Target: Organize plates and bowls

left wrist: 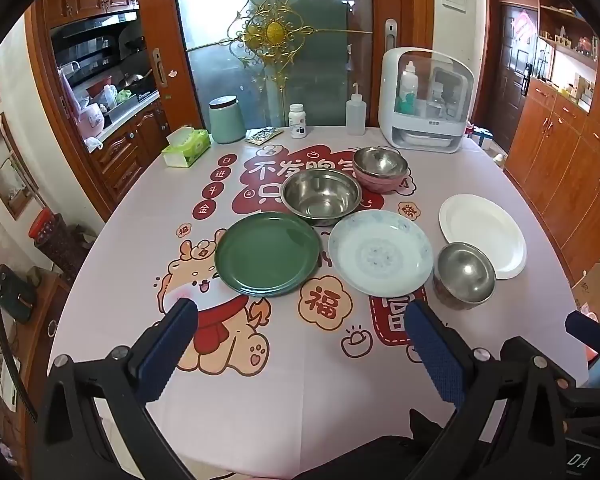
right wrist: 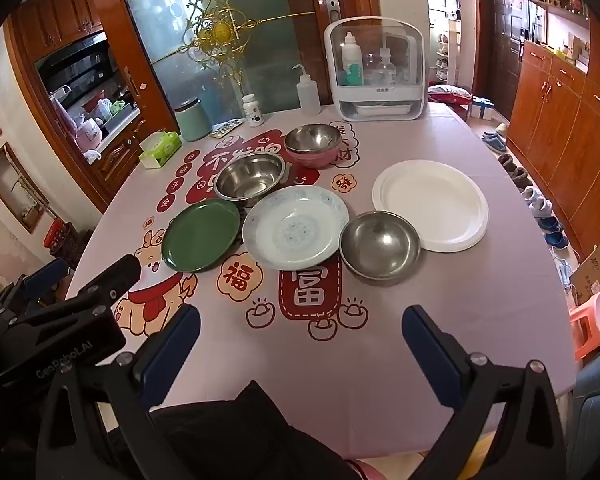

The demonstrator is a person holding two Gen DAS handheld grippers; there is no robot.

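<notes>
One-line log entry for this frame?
phase: pre-grasp | left gripper: open, empty | right gripper: open, empty | green plate, steel bowl: untouched

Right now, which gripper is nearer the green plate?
Left. The left gripper hovers open just short of the green plate, which lies ahead of its left finger. The right gripper, also open, sits farther right, facing the small steel bowl.

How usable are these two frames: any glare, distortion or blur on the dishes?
Left wrist view: strong fisheye bend and dark corner vignette; the green plate shows a soft window reflection, and the large steel bowl shows glare. Right wrist view: same bending; the white plate is bright but not blown out. Dishes are sharp in both.
</notes>
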